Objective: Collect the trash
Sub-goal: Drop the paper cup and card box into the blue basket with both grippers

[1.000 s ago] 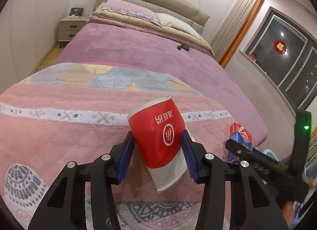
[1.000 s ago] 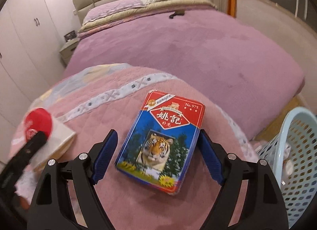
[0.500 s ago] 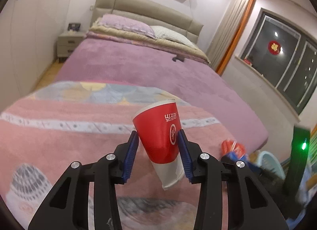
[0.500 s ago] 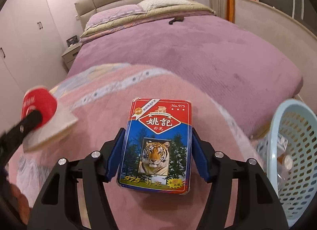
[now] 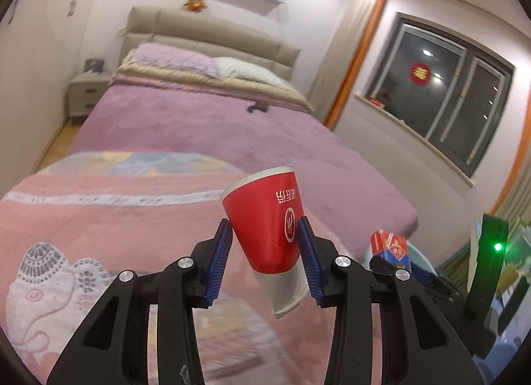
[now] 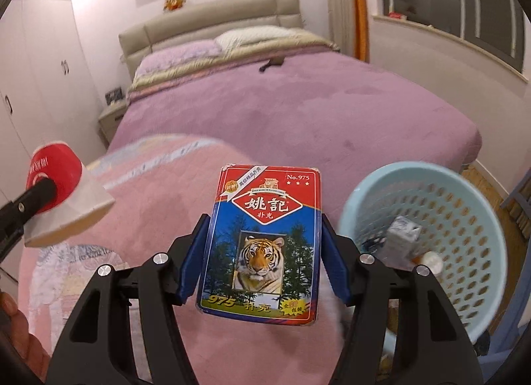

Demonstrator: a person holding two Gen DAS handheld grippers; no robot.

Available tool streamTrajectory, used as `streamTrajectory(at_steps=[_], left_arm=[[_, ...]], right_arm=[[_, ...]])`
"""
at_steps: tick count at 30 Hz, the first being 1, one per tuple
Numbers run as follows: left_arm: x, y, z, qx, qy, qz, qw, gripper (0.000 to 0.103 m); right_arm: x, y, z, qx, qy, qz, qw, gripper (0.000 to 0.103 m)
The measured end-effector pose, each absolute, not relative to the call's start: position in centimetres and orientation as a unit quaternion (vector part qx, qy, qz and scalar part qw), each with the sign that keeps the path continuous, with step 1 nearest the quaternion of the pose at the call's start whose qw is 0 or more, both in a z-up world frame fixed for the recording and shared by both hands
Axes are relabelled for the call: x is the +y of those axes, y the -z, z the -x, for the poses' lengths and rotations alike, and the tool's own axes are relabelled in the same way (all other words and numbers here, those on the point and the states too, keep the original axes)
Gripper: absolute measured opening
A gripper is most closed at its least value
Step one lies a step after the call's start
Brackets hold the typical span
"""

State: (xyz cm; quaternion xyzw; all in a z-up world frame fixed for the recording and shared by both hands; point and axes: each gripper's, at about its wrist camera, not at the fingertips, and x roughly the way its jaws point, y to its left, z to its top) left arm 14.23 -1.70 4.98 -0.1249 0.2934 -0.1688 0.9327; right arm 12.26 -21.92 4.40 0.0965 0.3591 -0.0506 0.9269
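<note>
My left gripper (image 5: 265, 252) is shut on a red and white paper cup (image 5: 270, 232), held tilted in the air above the pink blanket. The cup also shows at the left of the right wrist view (image 6: 58, 192). My right gripper (image 6: 264, 252) is shut on a playing-card box with a tiger picture (image 6: 265, 245), lifted above the bed's foot. The box shows small at the right of the left wrist view (image 5: 390, 247). A light blue perforated basket (image 6: 471, 215) stands on the floor just right of the card box, with some trash inside.
A large bed with a purple cover (image 6: 298, 96) and a pink patterned blanket (image 5: 83, 219) fills both views. A small dark object (image 6: 270, 64) lies near the pillows. A nightstand (image 5: 84, 93) stands left of the bed. A window (image 5: 454, 109) is at the right.
Both grippers closed on their objects and lifted them off the blanket. The right gripper moved toward the basket, which now shows much more fully.
</note>
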Motion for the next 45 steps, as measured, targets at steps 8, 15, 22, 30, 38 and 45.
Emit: streamTrajectory(at_steps=[8,15,22,30,38,45], left_arm=[[-8.8,-7.2,-11.4,0.268,0.228,0.071,0.933,0.039],[-16.1,-5.4,-11.6,0.295,0.277,0.038,0.914,0.039],[-21.5,-3.6,-12.1,0.317,0.302,0.003,0.899,0.040],[-23.1,-1.2,-12.6,0.341,0.320,0.008,0.884,0.070],[-20.1,-1.4,-11.2,0.336,0.314,0.031,0.887,0.076],[-15.1,-1.8,-8.1,0.298,0.267,0.033,0.916,0.080]], right_arm=[[-29.4,-6.1,-9.3,0.349,0.085,-0.140,0.923,0.060],[-35.6,-5.0,-7.3,0.354,0.121,-0.180,0.910,0.060],[-40.0,-3.4,-5.9,0.361,0.155,-0.204,0.897,0.060],[-41.7,-1.5,-5.1,0.373,0.169,-0.214,0.887,0.064],[-39.7,-2.8,-4.2,0.360,0.149,-0.206,0.898,0.064],[-35.1,-4.9,-3.0,0.340,0.108,-0.157,0.921,0.064]])
